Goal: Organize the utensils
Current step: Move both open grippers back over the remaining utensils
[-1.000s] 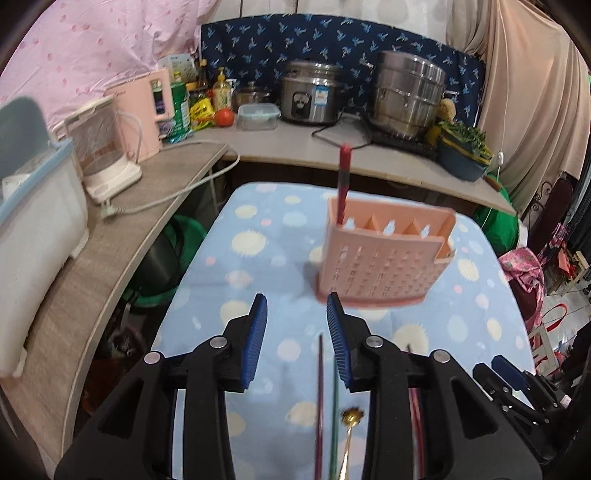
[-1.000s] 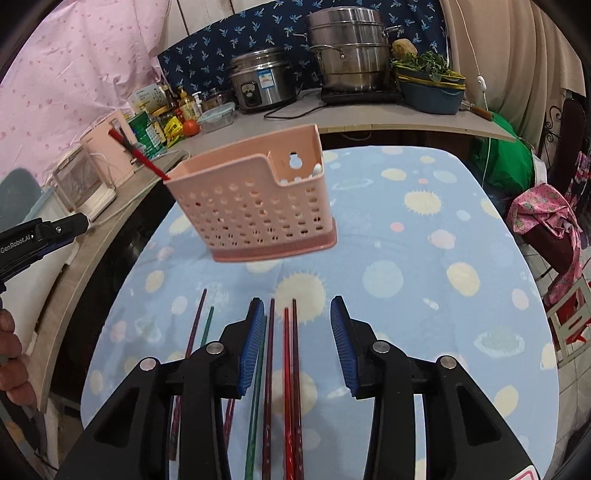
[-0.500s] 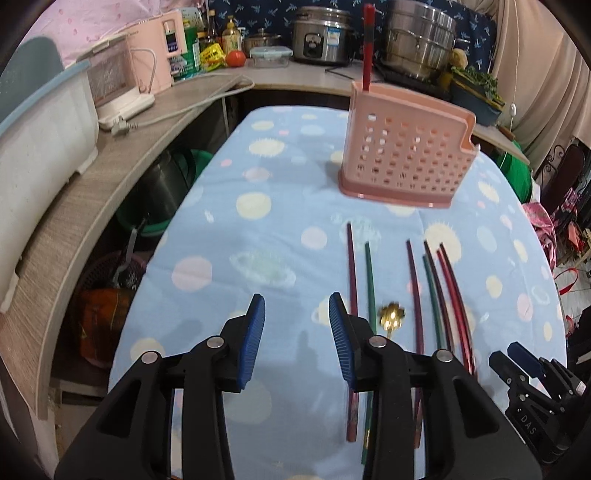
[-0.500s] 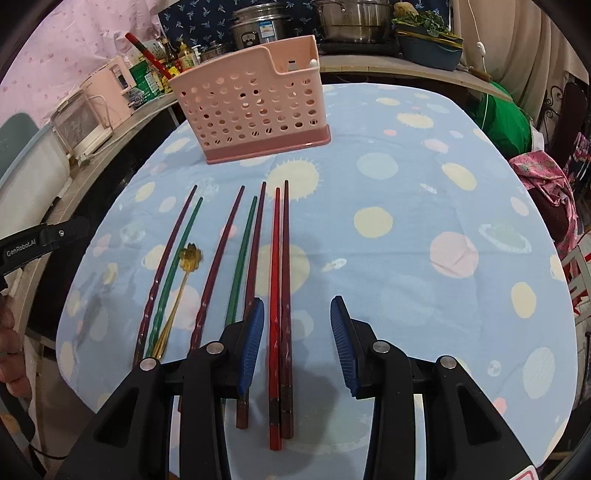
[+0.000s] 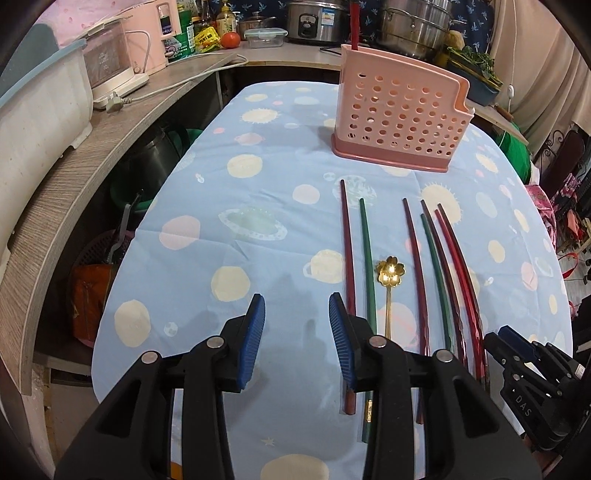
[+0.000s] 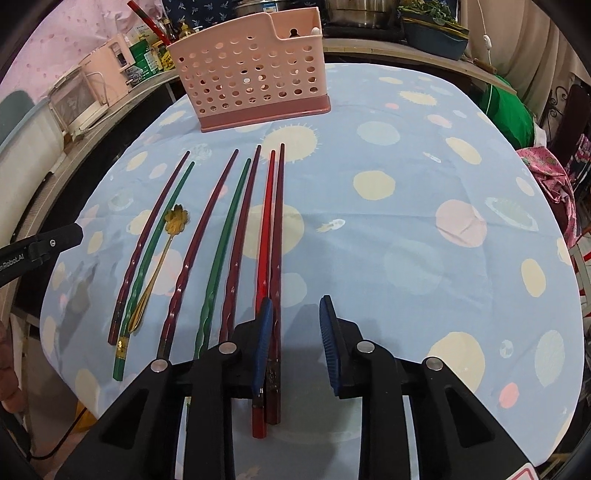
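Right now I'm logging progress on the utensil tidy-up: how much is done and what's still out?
Barely started. One red chopstick stands in the pink holder. Nothing is in hand: the left gripper is open over bare cloth, and the right gripper, jaws just closing, has only a dark chopstick lying between them. Left on the table: seven chopsticks and the gold spoon.

A table with a blue cloth [image 5: 229,206] full of pale dots fills the middle. A grey wooden counter [image 5: 74,173] curves from 9 o'clock up to 12 o'clock. A dark blue leafy cloth [image 5: 476,11] hangs on the wall at 12 o'clock. Beige curtains [image 5: 532,55] hang at 2 o'clock. Pink cloth [image 6: 55,40] covers the wall at 10 o'clock.
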{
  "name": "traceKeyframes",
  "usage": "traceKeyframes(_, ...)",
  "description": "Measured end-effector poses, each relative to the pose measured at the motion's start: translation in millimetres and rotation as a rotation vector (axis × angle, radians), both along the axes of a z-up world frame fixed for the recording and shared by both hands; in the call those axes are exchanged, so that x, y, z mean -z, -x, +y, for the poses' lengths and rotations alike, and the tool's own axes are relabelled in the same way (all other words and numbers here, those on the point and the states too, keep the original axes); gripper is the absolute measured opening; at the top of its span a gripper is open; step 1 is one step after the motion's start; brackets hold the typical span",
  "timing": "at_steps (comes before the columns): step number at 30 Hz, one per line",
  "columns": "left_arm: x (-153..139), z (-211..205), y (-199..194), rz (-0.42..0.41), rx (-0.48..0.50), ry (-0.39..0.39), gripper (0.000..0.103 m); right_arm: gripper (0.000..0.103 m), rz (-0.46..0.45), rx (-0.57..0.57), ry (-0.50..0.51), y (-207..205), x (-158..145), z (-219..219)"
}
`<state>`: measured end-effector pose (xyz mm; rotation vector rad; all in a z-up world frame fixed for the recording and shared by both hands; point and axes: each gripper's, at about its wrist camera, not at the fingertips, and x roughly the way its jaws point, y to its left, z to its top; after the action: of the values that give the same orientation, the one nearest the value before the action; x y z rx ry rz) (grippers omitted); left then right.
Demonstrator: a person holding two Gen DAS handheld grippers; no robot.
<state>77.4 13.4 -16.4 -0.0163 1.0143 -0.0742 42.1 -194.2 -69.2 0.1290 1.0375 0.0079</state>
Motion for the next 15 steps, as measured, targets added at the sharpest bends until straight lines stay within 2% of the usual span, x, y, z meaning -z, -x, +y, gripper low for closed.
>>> traceKeyframes(10, 7.3, -3.4, 5.2, 0.019, 0.007, 0.002, 0.034, 0.022, 0.006, -0.028, -0.001, 2.0, 2.7, 3.8)
traceKeyframes(12, 9.2, -4.2, 6.4, 0.025, 0.010, 0.006, 0.034, 0.016, 0.013, -0.039, 0.019, 1.7, 5.2, 6.3)
traceKeyframes(15, 14.0, -5.5, 7.6, 0.045, 0.013, 0.019, 0.034, 0.013, 0.008, -0.053, 0.053, 3.2, 5.3, 8.8)
